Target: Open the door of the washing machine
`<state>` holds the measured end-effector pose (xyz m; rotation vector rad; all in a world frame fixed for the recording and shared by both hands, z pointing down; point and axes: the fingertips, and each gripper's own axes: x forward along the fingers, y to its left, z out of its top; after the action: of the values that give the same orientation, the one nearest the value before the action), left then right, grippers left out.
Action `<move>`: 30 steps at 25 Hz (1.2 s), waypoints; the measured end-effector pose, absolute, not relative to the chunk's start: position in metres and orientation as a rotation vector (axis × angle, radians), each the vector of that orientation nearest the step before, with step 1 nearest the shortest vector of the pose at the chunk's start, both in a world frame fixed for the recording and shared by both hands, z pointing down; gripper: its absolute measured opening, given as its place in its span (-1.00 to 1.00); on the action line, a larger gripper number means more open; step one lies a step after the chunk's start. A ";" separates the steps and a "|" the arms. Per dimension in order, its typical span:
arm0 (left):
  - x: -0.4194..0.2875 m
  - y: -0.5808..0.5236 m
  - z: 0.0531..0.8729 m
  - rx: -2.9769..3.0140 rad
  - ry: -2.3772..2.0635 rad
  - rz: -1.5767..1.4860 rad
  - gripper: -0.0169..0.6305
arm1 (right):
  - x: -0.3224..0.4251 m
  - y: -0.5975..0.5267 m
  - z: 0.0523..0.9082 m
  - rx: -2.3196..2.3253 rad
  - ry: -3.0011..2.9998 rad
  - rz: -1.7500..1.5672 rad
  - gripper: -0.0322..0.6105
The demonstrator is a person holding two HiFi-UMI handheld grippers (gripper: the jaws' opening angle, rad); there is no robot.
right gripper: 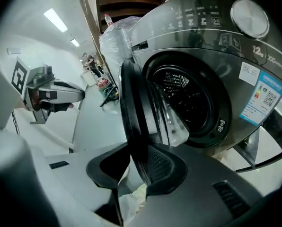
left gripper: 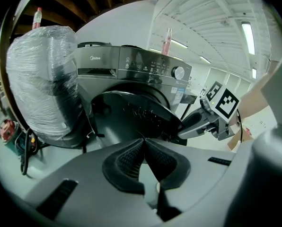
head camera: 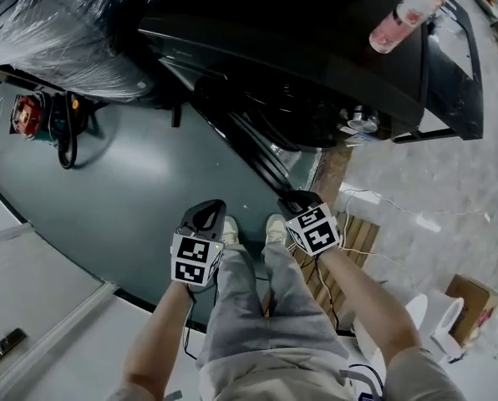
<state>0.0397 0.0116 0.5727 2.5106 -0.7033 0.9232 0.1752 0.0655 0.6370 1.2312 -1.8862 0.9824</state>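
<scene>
The dark washing machine (head camera: 316,57) stands in front of me with its round door (head camera: 257,144) swung out toward my feet. My right gripper (head camera: 297,197) is at the door's free edge. In the right gripper view the black door rim (right gripper: 134,112) runs down between the pads, and the gripper (right gripper: 138,169) is shut on it. Behind the rim the drum opening (right gripper: 188,98) is exposed. My left gripper (head camera: 205,211) hangs to the left of the door, touching nothing. Its jaws (left gripper: 143,141) are shut and empty, and they point at the door's outer face (left gripper: 131,112).
A plastic-wrapped appliance (head camera: 65,23) stands left of the machine. A pink bottle (head camera: 399,19) sits on the machine's top. A red tool with cables (head camera: 27,115) lies on the floor at left. At right are a wooden pallet (head camera: 358,241) and a cardboard box (head camera: 470,303).
</scene>
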 end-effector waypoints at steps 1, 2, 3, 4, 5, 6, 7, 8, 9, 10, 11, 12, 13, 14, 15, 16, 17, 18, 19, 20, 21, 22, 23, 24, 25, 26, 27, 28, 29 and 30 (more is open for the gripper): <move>0.033 0.015 0.574 2.507 -0.711 0.924 -0.88 | 0.167 0.068 0.637 1.222 -1.884 0.987 -0.51; 0.026 0.018 0.576 2.501 -0.719 0.924 -0.88 | 0.158 0.071 0.638 1.213 -1.883 0.994 -0.51; 0.019 0.021 0.578 2.493 -0.729 0.923 -0.88 | 0.149 0.073 0.639 1.203 -1.884 1.002 -0.51; 0.011 0.022 0.579 2.485 -0.740 0.922 -0.88 | 0.140 0.075 0.639 1.191 -1.886 1.009 -0.50; 0.003 0.024 0.581 2.475 -0.754 0.919 -0.88 | 0.131 0.077 0.640 1.177 -1.889 1.013 -0.50; -0.005 0.025 0.583 2.464 -0.770 0.916 -0.88 | 0.121 0.079 0.641 1.163 -1.891 1.014 -0.49; -0.014 0.027 0.584 2.453 -0.786 0.914 -0.88 | 0.112 0.082 0.642 1.150 -1.893 1.015 -0.49; -0.023 0.029 0.585 2.440 -0.803 0.914 -0.88 | 0.103 0.084 0.643 1.141 -1.893 1.022 -0.48; -0.033 0.031 0.586 2.429 -0.820 0.915 -0.88 | 0.093 0.086 0.643 1.137 -1.891 1.033 -0.48; -0.043 0.032 0.588 2.417 -0.837 0.917 -0.88 | 0.083 0.087 0.644 1.137 -1.888 1.046 -0.47; -0.052 0.034 0.589 2.406 -0.854 0.918 -0.88 | 0.074 0.088 0.644 1.140 -1.885 1.060 -0.47; -0.061 0.035 0.590 2.394 -0.871 0.916 -0.88 | 0.065 0.089 0.645 1.146 -1.881 1.075 -0.47; -0.070 0.036 0.590 2.381 -0.887 0.914 -0.88 | 0.056 0.090 0.645 1.154 -1.877 1.089 -0.47; -0.078 0.037 0.591 2.369 -0.901 0.910 -0.88 | 0.048 0.090 0.646 1.162 -1.872 1.102 -0.47; -0.086 0.038 0.590 2.356 -0.914 0.907 -0.88 | 0.039 0.091 0.646 1.169 -1.867 1.116 -0.46; -0.094 0.039 0.591 2.342 -0.931 0.903 -0.88 | 0.030 0.091 0.646 1.174 -1.862 1.131 -0.46; -0.103 0.040 0.592 2.326 -0.950 0.897 -0.88 | 0.021 0.090 0.646 1.174 -1.859 1.147 -0.46; -0.111 0.041 0.593 2.310 -0.970 0.891 -0.88 | 0.012 0.090 0.647 1.170 -1.857 1.162 -0.45; -0.119 0.043 0.594 2.294 -0.987 0.884 -0.88 | 0.002 0.089 0.647 1.163 -1.857 1.175 -0.45; -0.127 0.044 0.597 2.279 -1.003 0.877 -0.88 | -0.007 0.088 0.648 1.157 -1.859 1.189 -0.45; -0.134 0.045 0.599 2.266 -1.018 0.871 -0.88 | -0.017 0.087 0.649 1.152 -1.861 1.201 -0.44; -0.142 0.045 0.601 2.253 -1.032 0.865 -0.88 | -0.027 0.085 0.649 1.149 -1.862 1.212 -0.44; -0.149 0.046 0.603 2.238 -1.045 0.862 -0.88 | -0.037 0.083 0.650 1.148 -1.863 1.220 -0.44; -0.156 0.047 0.604 2.222 -1.057 0.861 -0.88 | -0.046 0.081 0.650 1.150 -1.860 1.226 -0.44; -0.163 0.048 0.605 2.205 -1.071 0.861 -0.88 | -0.055 0.079 0.651 1.157 -1.855 1.231 -0.44; -0.171 0.048 0.607 2.186 -1.090 0.860 -0.88 | -0.063 0.077 0.652 1.167 -1.848 1.235 -0.44; -0.180 0.047 0.609 2.166 -1.112 0.858 -0.88 | -0.071 0.075 0.652 1.177 -1.842 1.237 -0.45; -0.190 0.045 0.611 2.145 -1.139 0.851 -0.88 | -0.079 0.072 0.653 1.184 -1.839 1.238 -0.45; -0.200 0.043 0.612 2.125 -1.170 0.841 -0.88 | -0.087 0.069 0.653 1.186 -1.837 1.242 -0.45; -0.211 0.041 0.613 2.105 -1.203 0.829 -0.88 | -0.095 0.066 0.653 1.184 -1.835 1.251 -0.45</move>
<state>-0.2111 0.0406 0.6131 2.1050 -1.2026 0.8291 -0.0951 0.0662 0.6534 1.1845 -1.8352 1.2512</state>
